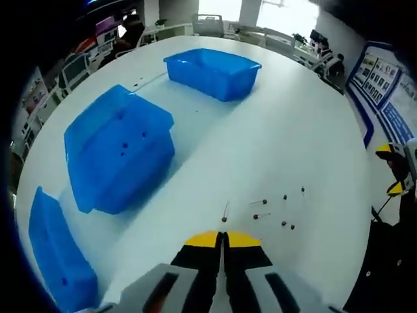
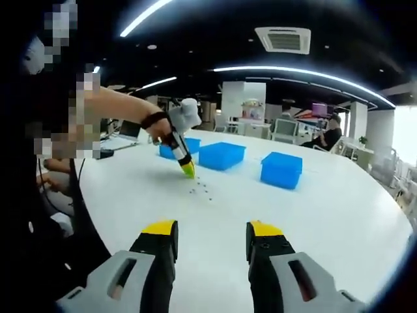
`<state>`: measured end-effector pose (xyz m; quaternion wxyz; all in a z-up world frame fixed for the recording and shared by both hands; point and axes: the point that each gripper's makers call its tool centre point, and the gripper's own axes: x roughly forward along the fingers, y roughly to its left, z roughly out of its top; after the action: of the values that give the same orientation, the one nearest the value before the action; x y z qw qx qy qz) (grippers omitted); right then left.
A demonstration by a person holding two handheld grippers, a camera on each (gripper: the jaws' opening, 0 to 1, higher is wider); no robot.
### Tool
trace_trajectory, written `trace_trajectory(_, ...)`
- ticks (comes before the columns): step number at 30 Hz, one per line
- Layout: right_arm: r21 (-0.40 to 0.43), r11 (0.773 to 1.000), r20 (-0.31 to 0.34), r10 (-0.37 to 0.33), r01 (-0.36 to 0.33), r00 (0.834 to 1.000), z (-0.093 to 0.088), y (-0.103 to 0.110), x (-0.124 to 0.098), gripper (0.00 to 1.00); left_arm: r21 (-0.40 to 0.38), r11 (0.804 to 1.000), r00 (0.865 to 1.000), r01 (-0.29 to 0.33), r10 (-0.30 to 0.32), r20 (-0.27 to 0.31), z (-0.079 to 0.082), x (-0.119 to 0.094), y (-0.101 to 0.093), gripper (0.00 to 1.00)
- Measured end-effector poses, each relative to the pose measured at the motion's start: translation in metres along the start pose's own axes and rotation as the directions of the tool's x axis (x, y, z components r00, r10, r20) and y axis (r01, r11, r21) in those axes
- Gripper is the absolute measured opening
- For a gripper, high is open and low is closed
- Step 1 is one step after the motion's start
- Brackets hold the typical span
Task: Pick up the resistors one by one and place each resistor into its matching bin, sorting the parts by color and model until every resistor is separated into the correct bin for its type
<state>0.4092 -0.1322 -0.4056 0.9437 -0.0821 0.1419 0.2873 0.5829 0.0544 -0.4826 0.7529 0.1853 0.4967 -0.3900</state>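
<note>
Several small resistors (image 1: 284, 223) lie scattered on the white table (image 1: 287, 130) just ahead and right of my left gripper (image 1: 222, 236). Its yellow-tipped jaws are pressed together, and one resistor (image 1: 225, 210) lies right in front of the tips, apart from them. In the right gripper view a hand holds that left gripper (image 2: 188, 171) tilted down over the same resistors (image 2: 201, 188). My right gripper (image 2: 213, 231) hovers open above bare table, well short of them, and it also peeks in as the right gripper (image 1: 395, 171) at the far edge. Three blue bins (image 1: 213, 72) (image 1: 120, 153) (image 1: 55, 264) stand beyond.
The same bins (image 2: 221, 155) (image 2: 281, 169) (image 2: 190, 145) sit in a row behind the resistors. A person's arm (image 2: 117, 104) reaches in from the left. Office desks, chairs and a seated person (image 2: 326, 135) ring the table; the table edge (image 1: 365, 215) curves near the resistors.
</note>
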Motion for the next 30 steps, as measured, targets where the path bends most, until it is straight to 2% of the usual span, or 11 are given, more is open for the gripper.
trace_trajectory(5, -0.007, 1.000, 0.008, 0.003, -0.003, 1.000, 0.004, 0.000, 0.001, 0.43, -0.055, 0.998, 0.994, 0.016, -0.010, 0.106, 0.004, -0.015, -0.002, 0.05)
trace_trajectory(8, -0.008, 1.000, 0.020, 0.001, -0.001, 1.000, 0.008, 0.000, 0.001, 0.43, -0.074, 0.997, 0.972, 0.017, 0.001, 0.233, 0.016, -0.033, -0.008, 0.05)
trace_trajectory(10, -0.006, 1.000, 0.030, -0.005, 0.005, 1.000, 0.010, -0.001, 0.001, 0.43, -0.086, 0.995, 0.935, 0.047, -0.014, 0.355, 0.028, -0.048, -0.020, 0.05)
trace_trajectory(15, -0.009, 1.000, 0.053, -0.025, 0.026, 0.998, 0.019, -0.002, -0.002, 0.43, -0.076, 0.993, 0.781, 0.092, -0.024, 0.625, 0.052, -0.090, -0.051, 0.05)
trace_trajectory(18, -0.008, 0.999, 0.073, -0.046, 0.047, 0.996, 0.025, -0.005, -0.007, 0.43, -0.071, 0.997, 0.686, 0.035, 0.028, 0.728, 0.057, -0.113, -0.058, 0.05)
trace_trajectory(19, -0.007, 0.999, 0.079, -0.050, 0.051, 0.996, 0.027, -0.005, -0.008, 0.43, -0.074, 0.997, 0.661, -0.003, 0.058, 0.748, 0.056, -0.119, -0.059, 0.05)
trace_trajectory(20, -0.007, 0.999, 0.082, -0.052, 0.053, 0.995, 0.028, -0.006, -0.009, 0.43, -0.112, 0.992, 0.660, -0.051, 0.118, 0.742, 0.051, -0.122, -0.053, 0.05)
trace_trajectory(21, -0.006, 0.998, 0.084, -0.054, 0.055, 0.995, 0.029, -0.006, -0.009, 0.43, -0.105, 0.991, 0.626, -0.086, 0.135, 0.768, 0.051, -0.127, -0.054, 0.05)
trace_trajectory(22, -0.007, 0.998, 0.087, -0.057, 0.058, 0.995, 0.030, -0.006, -0.010, 0.42, -0.127, 0.991, 0.594, -0.053, 0.133, 0.794, 0.050, -0.133, -0.058, 0.05)
trace_trajectory(24, -0.006, 0.998, 0.088, -0.061, 0.062, 0.994, 0.031, -0.005, -0.011, 0.42, -0.154, 0.987, 0.560, -0.035, 0.147, 0.815, 0.048, -0.139, -0.060, 0.05)
trace_trajectory(30, -0.010, 0.997, 0.092, -0.073, 0.074, 0.993, 0.033, -0.005, -0.013, 0.42, -0.153, 0.987, 0.525, -0.049, 0.155, 0.837, 0.051, -0.145, -0.065, 0.05)
